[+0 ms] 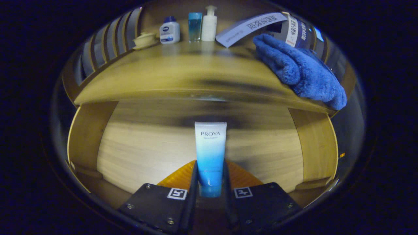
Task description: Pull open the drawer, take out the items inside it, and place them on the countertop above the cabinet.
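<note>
Drawer (137, 153) stands pulled open below the wooden countertop (183, 75), its pale wood floor and side walls in sight. On the countertop, going from the left: a small cream bowl on a saucer (143, 40), a squat white bottle with a blue cap (169, 31), a clear blue bottle (195, 26), and a white pump bottle (209, 23), all lined up along the back. Next comes a long flat box (249, 27) lying tilted, and at the right end a fluffy blue towel (302, 71) drapes over the counter's front edge.

Over the open drawer, the gripper (210, 182) has its fingers closed in on a tube (210, 153), one finger pressing each flank of its lower part. The tube is upright, flat crimped end on top and cap at the bottom between the fingers. Its body fades from white at the top to a deep blue near the cap, with printed lettering on the white part. An orange ribbed thing (178, 176) shows just behind the fingers on both sides of the tube.
</note>
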The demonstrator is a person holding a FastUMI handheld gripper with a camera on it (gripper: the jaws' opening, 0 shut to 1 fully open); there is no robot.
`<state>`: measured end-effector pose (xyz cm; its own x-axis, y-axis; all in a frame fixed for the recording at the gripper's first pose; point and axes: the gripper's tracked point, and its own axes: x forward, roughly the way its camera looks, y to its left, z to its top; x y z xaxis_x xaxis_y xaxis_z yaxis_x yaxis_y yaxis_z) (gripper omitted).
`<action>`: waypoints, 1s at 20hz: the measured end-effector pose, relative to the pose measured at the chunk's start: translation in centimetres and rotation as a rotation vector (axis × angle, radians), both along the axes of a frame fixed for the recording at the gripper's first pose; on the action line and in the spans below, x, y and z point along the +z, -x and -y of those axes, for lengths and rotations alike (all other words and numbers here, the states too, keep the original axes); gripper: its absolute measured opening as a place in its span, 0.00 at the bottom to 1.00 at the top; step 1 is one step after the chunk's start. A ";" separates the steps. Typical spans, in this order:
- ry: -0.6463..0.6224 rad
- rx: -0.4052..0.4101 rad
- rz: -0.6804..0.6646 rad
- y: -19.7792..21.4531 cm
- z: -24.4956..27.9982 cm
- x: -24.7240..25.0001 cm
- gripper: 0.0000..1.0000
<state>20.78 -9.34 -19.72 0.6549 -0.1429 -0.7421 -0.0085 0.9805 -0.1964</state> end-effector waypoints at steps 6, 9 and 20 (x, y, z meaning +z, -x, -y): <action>-0.127 0.039 0.119 0.2 -0.7 2.5 0.37; -0.157 0.109 0.165 0.3 -1.8 4.0 0.37; -0.141 0.213 0.545 2.3 -6.7 14.1 0.37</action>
<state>18.50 -2.64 -5.60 0.9496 0.1089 -0.2939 -0.1426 0.9852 -0.0956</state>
